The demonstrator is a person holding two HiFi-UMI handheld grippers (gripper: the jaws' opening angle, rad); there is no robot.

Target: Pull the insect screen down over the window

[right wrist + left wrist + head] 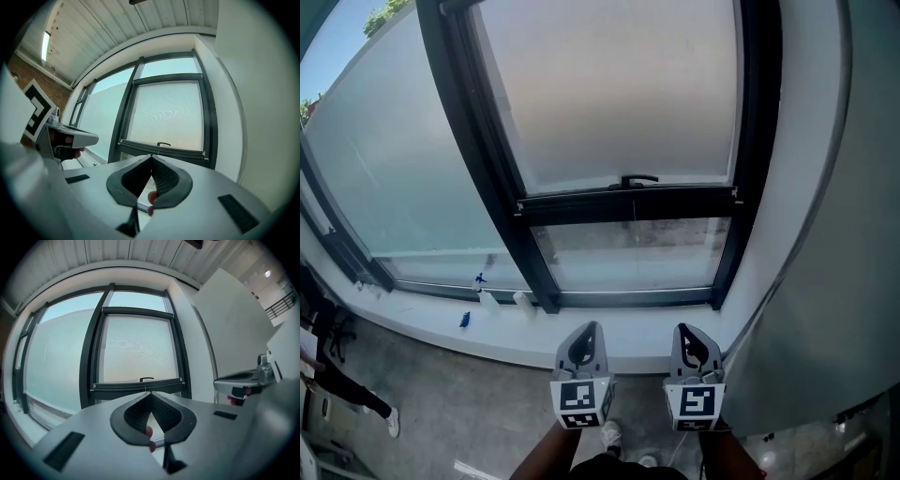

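Observation:
The insect screen [609, 94] covers most of the window, a pale mesh in a black frame. Its dark bottom bar [628, 202] carries a small black handle [637, 178]. Below the bar a strip of bare glass [628, 251] still shows. My left gripper [592, 326] and right gripper [684, 329] hang side by side below the sill, well short of the bar, both shut and holding nothing. The left gripper view shows the shut left gripper [151, 393] under the handle [146, 379]. The right gripper view shows the shut right gripper [151, 156] under the handle [163, 144].
A white sill [628, 334] runs under the window, with small bottles [487, 300] and a blue item [465, 320] on its left part. A grey wall [834, 262] stands close on the right. A wide frosted pane [394, 159] lies to the left. A person's legs [342, 386] show at far left.

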